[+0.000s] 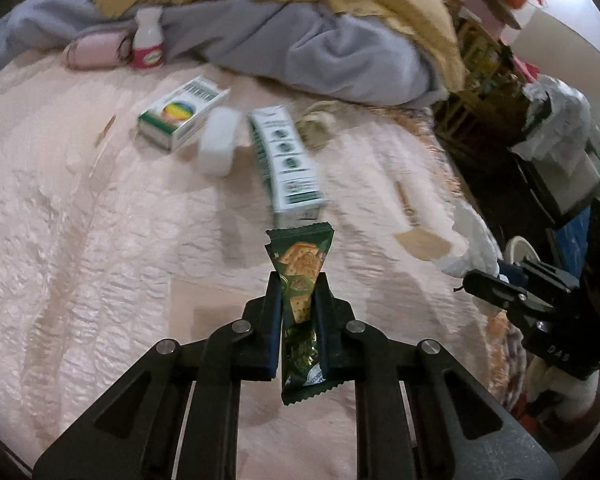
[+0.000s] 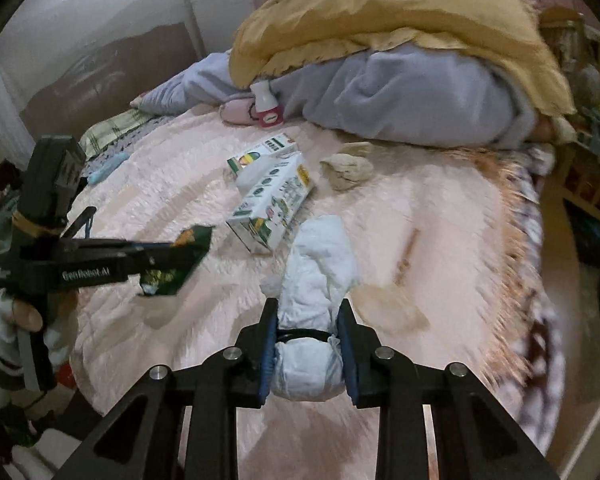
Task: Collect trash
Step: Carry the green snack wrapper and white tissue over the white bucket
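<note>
My left gripper [image 1: 299,280] is shut on a green cracker wrapper [image 1: 300,264] and holds it above the pink bedspread [image 1: 80,240]; it also shows in the right wrist view [image 2: 168,258] with the wrapper [image 2: 180,256]. My right gripper [image 2: 309,308] is shut on a rolled white diaper [image 2: 320,280], seen at the right in the left wrist view [image 1: 472,248]. On the bed lie two white-green cartons [image 1: 180,116] [image 1: 288,160], a white tub [image 1: 218,142], a small pink-labelled bottle [image 1: 148,40] and a crumpled tissue [image 2: 346,170].
A grey blanket [image 2: 400,92] and a yellow blanket [image 2: 380,12] are piled at the back of the bed. A brown paper scrap [image 2: 392,304] and a wooden stick [image 2: 406,256] lie near the diaper. Cluttered furniture and a white bag [image 1: 556,120] stand beyond the bed's right edge.
</note>
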The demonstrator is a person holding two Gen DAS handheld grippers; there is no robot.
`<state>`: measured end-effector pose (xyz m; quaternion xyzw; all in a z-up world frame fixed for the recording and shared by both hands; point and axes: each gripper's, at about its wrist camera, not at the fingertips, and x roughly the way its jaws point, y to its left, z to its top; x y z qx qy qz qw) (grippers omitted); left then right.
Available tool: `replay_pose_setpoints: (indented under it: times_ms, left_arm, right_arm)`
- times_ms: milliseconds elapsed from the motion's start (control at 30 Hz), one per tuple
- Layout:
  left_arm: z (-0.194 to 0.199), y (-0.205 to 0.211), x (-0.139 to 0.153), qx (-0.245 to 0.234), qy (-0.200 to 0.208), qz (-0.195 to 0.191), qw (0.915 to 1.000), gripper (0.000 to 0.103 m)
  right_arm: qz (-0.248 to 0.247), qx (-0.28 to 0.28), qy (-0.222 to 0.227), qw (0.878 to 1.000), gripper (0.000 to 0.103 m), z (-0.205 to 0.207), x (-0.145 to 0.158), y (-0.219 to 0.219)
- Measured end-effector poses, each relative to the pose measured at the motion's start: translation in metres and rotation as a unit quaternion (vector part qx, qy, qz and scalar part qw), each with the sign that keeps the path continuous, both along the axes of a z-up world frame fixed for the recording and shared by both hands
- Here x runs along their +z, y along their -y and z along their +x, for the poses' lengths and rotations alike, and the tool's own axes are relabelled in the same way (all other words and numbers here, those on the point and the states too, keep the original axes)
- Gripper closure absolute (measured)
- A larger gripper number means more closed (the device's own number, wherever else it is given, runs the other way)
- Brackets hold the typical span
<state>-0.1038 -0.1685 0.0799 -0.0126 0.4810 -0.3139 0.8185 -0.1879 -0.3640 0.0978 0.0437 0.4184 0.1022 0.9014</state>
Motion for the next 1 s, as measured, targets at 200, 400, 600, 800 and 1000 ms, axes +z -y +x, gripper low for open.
replay_pose_setpoints:
  times_ms: [200,400,600,800,1000]
  left_arm:
    - [-0.027,0.029,0.028,-0.037,0.032,-0.002,0.9988,0.091]
    - [-0.051,0.067,0.045,-0.076,0.054,-0.001,0.9956,0.091]
    - [-0.065,0.099,0.055,-0.108,0.065,-0.001,0.9921,0.091]
    - [-0.08,0.135,0.063,-0.142,0.077,0.003,0.9868,0.091]
    - [-0.095,0.171,0.066,-0.174,0.084,0.007,0.9812,0.091]
  right_arm:
    - [0.002,-0.04,0.012,0.999,0.076,-0.041,0.011,0.03]
    - [0.0,-0.078,0.015,0.997,0.076,-0.072,0.017,0.062]
    - [-0.006,-0.107,0.023,0.994,0.076,-0.097,0.022,0.085]
    - [-0.006,-0.147,0.026,0.989,0.076,-0.124,0.025,0.117]
    - [-0.008,-0.19,0.023,0.982,0.076,-0.151,0.025,0.15]
